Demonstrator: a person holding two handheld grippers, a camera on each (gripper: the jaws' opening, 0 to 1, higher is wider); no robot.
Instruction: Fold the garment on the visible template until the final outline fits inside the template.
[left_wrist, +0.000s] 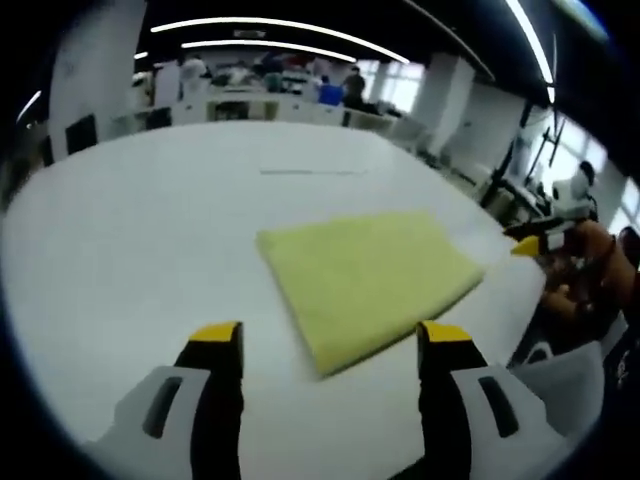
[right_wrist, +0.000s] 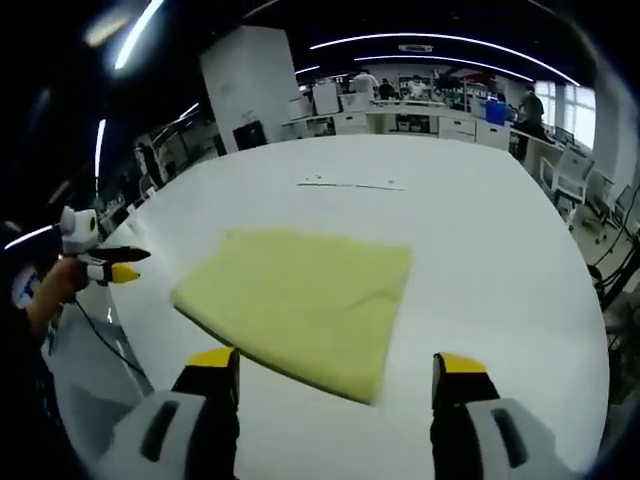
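A pale yellow garment (left_wrist: 370, 285) lies folded into a flat rectangle on the white table (left_wrist: 120, 230). In the left gripper view my left gripper (left_wrist: 332, 340) hovers just short of its near corner, jaws wide open and holding nothing. The right gripper (left_wrist: 540, 240) shows at the far right edge, held in a hand off the table's side. In the right gripper view the same garment (right_wrist: 300, 300) lies ahead of my right gripper (right_wrist: 338, 365), which is also open and holding nothing. The left gripper (right_wrist: 105, 262) appears at the left there, beside the table edge.
A thin dark line (left_wrist: 310, 172) is marked on the table beyond the garment, also seen as a line (right_wrist: 350, 185) in the right gripper view. Bare tabletop (right_wrist: 500, 250) surrounds the cloth. Desks, chairs and people stand in the background. The table edge (right_wrist: 110, 340) runs close on the left.
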